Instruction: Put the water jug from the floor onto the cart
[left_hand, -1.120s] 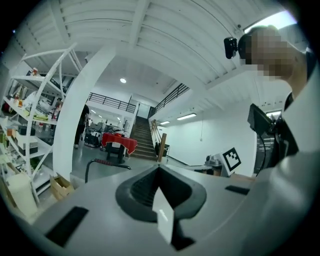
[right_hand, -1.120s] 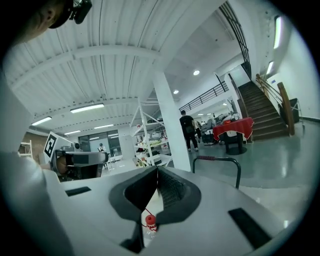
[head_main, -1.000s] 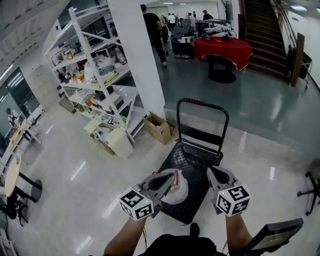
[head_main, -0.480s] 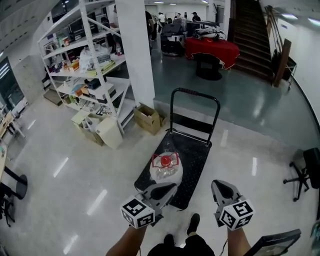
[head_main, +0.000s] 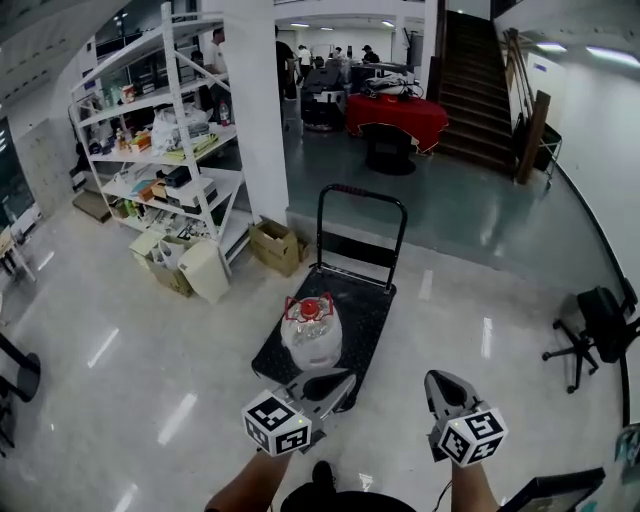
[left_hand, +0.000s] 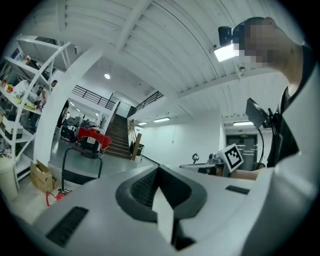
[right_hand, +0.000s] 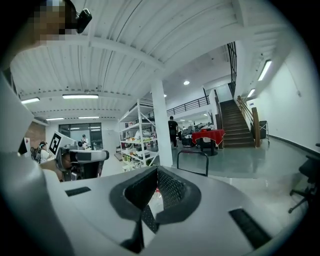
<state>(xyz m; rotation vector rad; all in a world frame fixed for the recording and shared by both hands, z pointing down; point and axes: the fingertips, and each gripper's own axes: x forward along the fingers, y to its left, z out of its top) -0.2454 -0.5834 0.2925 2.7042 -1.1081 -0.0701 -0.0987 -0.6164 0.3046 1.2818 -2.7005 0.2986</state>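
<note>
Glossy pale flooring (head_main: 120, 340) stretches across an open hall, with a white column (head_main: 255, 110) and a loaded shelving rack (head_main: 160, 150) on the left. A staircase (head_main: 470, 90) rises at the far right, and a red-draped table (head_main: 397, 112) stands far back.

At centre is a black platform cart (head_main: 365, 310), its push handle (head_main: 362, 195) at the far end. The water jug (head_main: 311, 335), clear-bodied with a red cap, stands upright on the near left part of the cart's deck, off the floor. By these views the task looks complete, and nothing appears to be left except perhaps stepping away.

Both tools hang near the camera, short of the cart's near edge and apart from the jug. The left gripper (head_main: 342, 380) has its jaws pressed together with nothing between them. The right gripper (head_main: 438, 382) is likewise closed and empty, as each gripper's own view confirms.

No brand name or lettering can be read. Any label on the jug is too small to make out, and so is any print on the cardboard box (head_main: 272, 245) beside the column. The marker cubes (head_main: 277, 423) on the grippers carry only black-and-white square patterns, not words.
</note>
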